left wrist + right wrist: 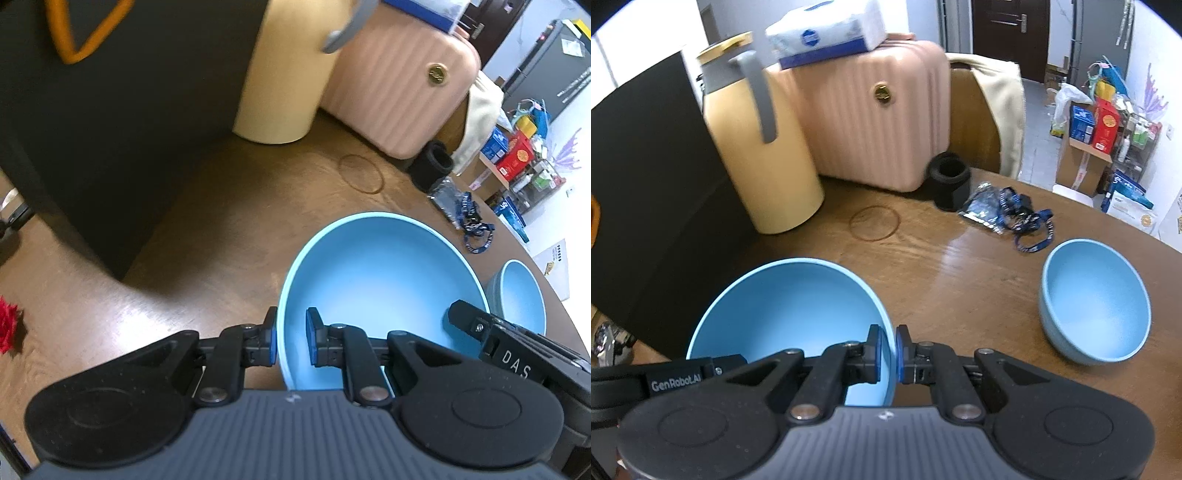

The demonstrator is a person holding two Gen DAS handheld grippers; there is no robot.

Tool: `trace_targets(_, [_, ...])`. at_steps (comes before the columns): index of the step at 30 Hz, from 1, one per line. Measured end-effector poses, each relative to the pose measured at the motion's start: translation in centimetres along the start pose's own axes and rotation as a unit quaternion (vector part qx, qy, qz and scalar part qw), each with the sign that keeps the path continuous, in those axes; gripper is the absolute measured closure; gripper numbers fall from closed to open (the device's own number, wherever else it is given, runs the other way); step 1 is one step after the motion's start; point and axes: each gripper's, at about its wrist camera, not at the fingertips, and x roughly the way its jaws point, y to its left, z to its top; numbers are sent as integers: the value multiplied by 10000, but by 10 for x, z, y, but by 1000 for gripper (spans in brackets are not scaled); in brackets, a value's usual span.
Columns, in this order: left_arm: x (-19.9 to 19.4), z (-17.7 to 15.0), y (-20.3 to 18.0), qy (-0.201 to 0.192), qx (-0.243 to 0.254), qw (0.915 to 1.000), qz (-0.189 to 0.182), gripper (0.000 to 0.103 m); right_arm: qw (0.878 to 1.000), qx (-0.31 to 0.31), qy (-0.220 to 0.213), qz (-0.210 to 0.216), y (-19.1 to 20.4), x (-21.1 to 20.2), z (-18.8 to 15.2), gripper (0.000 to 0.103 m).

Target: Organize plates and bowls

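right wrist: bowl rim [888, 332] between claw [887, 354] pads

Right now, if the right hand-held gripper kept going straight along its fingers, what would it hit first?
Probably the wooden table. The right hand-held gripper is clamped on the big blue bowl's rim and points down past it at bare wood; depth is unclear. The smaller blue bowl sits off to the right.

A: Which items are cut off?
B: The jug [280, 74] loses its top at the upper edge in the left view; the black box [646, 177] runs past the left edge in the right view.

A: Hidden parts?
B: The big bowl's [790, 306] near rim sits behind the gripper bodies.

A: Legibility?
B: Tissue pack [827, 29] print is blurred, unreadable.
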Motion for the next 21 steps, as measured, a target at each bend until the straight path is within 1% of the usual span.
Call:
trace_targets(14, [-6,-31,73,49,-336,9991,251,88,9982,-425,264,328,63,13,-37,95])
trace_targets(21, [-4,-46,104,28,-385,9986,361,88,9966,-610,358,425,89,21,-54,95])
